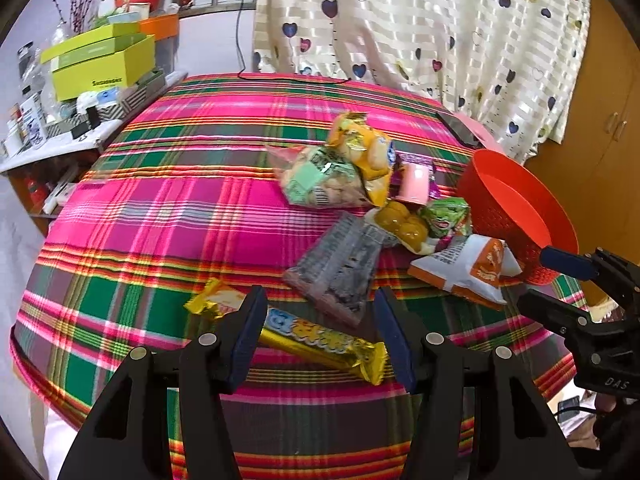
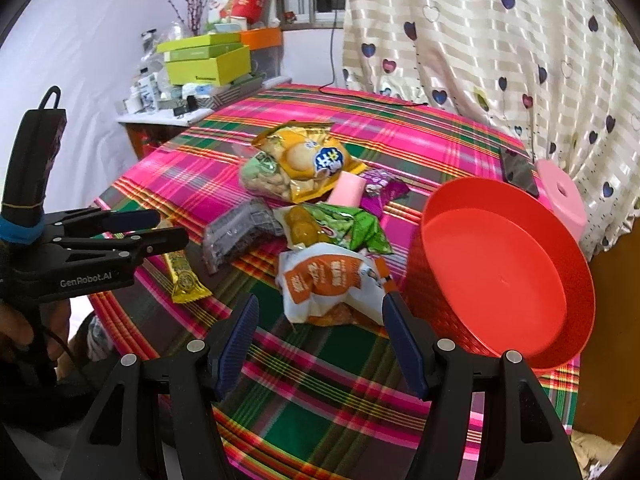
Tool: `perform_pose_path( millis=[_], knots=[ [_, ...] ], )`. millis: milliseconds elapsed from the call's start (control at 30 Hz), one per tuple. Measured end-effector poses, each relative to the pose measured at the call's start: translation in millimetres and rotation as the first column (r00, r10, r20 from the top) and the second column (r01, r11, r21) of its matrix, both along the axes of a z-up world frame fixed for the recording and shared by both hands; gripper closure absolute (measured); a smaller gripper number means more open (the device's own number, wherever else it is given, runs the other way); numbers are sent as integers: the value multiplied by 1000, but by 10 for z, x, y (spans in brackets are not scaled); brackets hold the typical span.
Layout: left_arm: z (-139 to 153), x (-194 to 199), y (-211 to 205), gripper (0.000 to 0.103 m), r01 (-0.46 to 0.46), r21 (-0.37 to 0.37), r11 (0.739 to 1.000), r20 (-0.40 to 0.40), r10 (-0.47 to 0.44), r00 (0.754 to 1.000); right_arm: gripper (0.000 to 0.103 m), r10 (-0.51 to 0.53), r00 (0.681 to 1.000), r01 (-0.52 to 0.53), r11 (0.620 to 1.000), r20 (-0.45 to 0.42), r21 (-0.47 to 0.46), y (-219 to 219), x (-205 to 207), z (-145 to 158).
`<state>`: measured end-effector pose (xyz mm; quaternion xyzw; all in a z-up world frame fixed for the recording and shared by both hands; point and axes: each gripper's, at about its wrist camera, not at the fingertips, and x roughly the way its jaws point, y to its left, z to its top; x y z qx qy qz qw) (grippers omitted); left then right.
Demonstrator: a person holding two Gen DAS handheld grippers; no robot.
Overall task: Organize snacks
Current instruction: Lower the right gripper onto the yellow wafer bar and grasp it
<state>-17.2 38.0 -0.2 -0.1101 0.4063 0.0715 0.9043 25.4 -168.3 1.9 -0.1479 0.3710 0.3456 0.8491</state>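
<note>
Left wrist view: left gripper (image 1: 320, 334) jaws apart over gold bar (image 1: 320, 340), not gripping. Right gripper (image 2: 318, 340) jaws apart, empty, just short of orange-white bag (image 2: 328, 280). Snack pile (image 2: 296, 184) beyond on plaid table (image 2: 320, 380); red basket (image 2: 500, 272) right, tilted.

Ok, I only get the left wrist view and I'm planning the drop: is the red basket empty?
Observer: Yes, the right wrist view shows the red basket with its whole floor bare.
Operator: Is the right gripper holding anything?
Observer: No, the right gripper is open; the orange-and-white packet lies just ahead of its fingertips, ungripped.
</note>
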Motion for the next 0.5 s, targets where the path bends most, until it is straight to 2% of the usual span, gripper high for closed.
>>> perform_pose_path(
  millis=[333,500],
  knots=[
    [-35,-173,272,46,-73,-11,997,3,73,997,39,77,996,-76,997,-43,24,270,2,-32],
    [-71,-254,412,46,-111,-19,994,1,111,994,40,180,983,-179,984,-40,16,544,-72,-60]
  ],
)
